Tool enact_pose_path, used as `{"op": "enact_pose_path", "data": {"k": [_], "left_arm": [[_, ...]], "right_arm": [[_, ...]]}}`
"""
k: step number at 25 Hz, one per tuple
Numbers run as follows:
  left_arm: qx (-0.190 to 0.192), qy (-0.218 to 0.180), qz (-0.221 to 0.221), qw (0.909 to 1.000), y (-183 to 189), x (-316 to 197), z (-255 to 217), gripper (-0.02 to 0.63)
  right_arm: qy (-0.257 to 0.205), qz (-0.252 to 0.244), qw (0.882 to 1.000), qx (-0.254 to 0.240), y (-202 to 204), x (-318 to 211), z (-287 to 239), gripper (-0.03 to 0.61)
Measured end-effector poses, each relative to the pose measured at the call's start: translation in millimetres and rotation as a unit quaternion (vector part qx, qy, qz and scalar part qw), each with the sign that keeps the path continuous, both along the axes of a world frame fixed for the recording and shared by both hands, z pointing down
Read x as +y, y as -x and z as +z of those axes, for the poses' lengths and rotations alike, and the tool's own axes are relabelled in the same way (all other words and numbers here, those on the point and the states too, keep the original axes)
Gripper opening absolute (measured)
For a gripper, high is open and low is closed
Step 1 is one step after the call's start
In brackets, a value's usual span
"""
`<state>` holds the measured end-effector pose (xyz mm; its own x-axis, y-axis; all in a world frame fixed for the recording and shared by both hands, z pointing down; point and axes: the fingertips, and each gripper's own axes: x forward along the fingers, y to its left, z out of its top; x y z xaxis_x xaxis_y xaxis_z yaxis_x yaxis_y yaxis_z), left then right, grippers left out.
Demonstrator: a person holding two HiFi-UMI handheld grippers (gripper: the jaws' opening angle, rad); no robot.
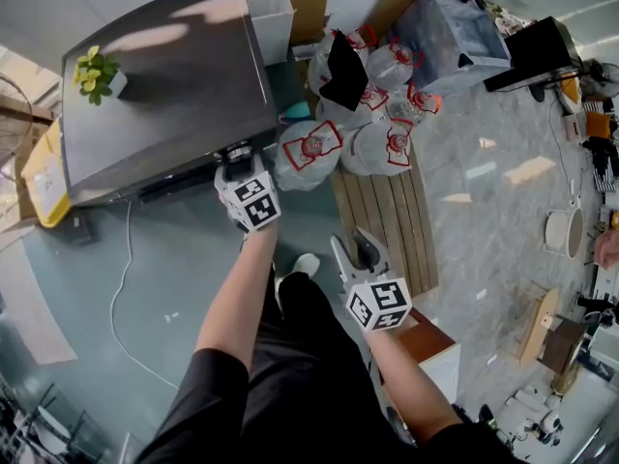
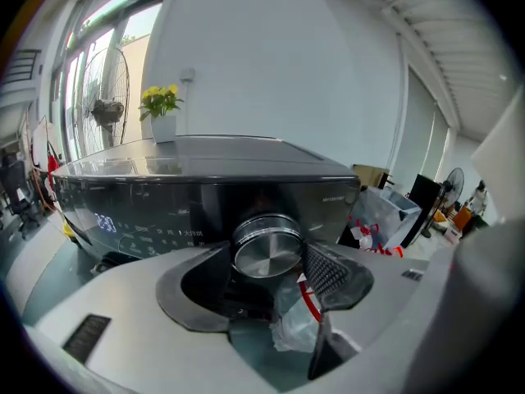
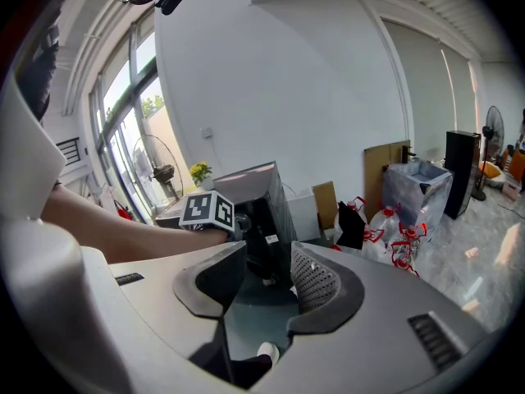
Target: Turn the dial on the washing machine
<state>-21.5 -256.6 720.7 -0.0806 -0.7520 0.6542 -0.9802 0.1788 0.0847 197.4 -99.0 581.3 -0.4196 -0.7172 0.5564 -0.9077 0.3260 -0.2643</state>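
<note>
The washing machine point(image 1: 164, 85) fills the upper left, its front edge facing the person, with a potted yellow plant point(image 1: 97, 73) near its back left corner. Bare floor lies below that edge, crossed by a white cable point(image 1: 118, 288). To the right, clear tied bags point(image 1: 338, 138) crowd the machine's corner, with a wooden pallet point(image 1: 387, 211) beside them.

The left arm reaches straight out to the front panel. The left gripper point(image 1: 237, 167) tilts downward and pinches the silver dial point(image 2: 267, 251) at the panel's right end, a jaw against each side. The right gripper point(image 1: 353, 249) hangs back over the floor near the pallet, its jaws spread with nothing between them.

Blue digits point(image 2: 105, 222) glow at the panel's left, and the small white print beside them is too blurred to read.
</note>
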Motion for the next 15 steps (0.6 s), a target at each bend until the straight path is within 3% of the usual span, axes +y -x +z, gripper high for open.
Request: {"op": "enact_pose_path", "data": {"k": [10,15], "left_arm": [[0.021,-0.023,-0.002,0.9995,2.1,1.0,-2.0,0.269],[0.066,-0.043,-0.02,0.9967,2.6,7.4,-5.9,0.283]], "right_arm": [[0.006,0.0,1.0,-0.006,-0.4,2.7,3.2,0.16],[-0.002,-0.004,1.0,0.009,-0.4,1.3,2.3,0.161]]}}
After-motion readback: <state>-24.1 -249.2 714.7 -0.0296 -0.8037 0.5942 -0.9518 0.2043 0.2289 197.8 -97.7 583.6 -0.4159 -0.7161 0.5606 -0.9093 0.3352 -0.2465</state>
